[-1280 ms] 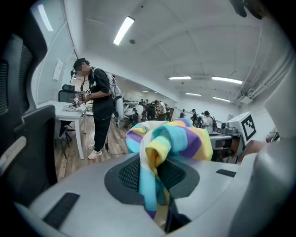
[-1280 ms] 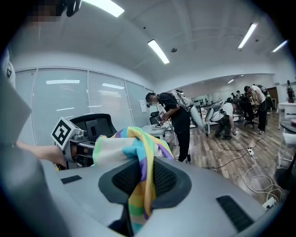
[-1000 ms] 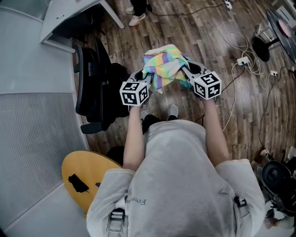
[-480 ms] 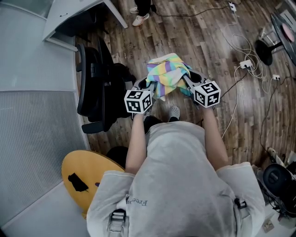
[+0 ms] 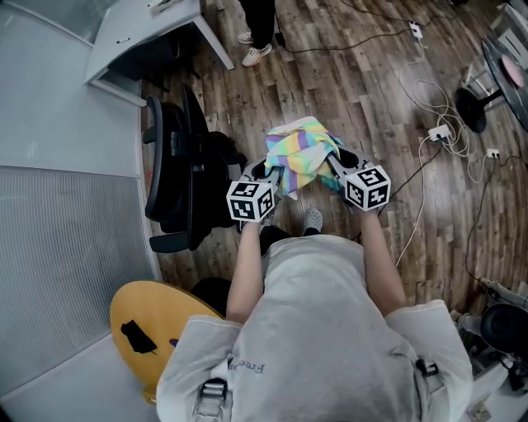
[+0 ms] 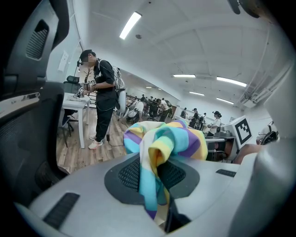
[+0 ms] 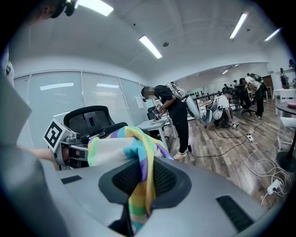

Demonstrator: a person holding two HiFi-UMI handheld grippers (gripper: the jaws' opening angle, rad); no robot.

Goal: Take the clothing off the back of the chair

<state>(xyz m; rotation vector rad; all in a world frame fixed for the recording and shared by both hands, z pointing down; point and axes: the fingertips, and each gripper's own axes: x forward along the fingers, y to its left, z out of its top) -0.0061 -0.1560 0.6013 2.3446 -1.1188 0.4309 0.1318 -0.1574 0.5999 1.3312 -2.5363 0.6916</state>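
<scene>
A garment in pastel rainbow stripes [image 5: 299, 153] hangs bunched between my two grippers, over the wood floor and clear of the black office chair [image 5: 176, 175] on its left. My left gripper [image 5: 271, 171] is shut on the garment's left side; a fold of the cloth [image 6: 163, 144] runs down between its pads. My right gripper [image 5: 334, 161] is shut on the right side, where the striped cloth [image 7: 126, 144] is pinched in the same way. Each gripper view shows the other gripper's marker cube [image 6: 243, 131] [image 7: 55, 134] just beyond the cloth. The chair's mesh back [image 7: 87, 119] stands behind the garment.
A white desk [image 5: 147, 35] stands beyond the chair, with a person [image 5: 261, 23] on foot beside it. Cables and a power strip [image 5: 434, 110] lie on the floor at the right. A round yellow seat [image 5: 153, 323] is near my left side. Other people work farther off.
Both grippers have sunk a little with the garment stretched between them. Both grips look the same as before.
</scene>
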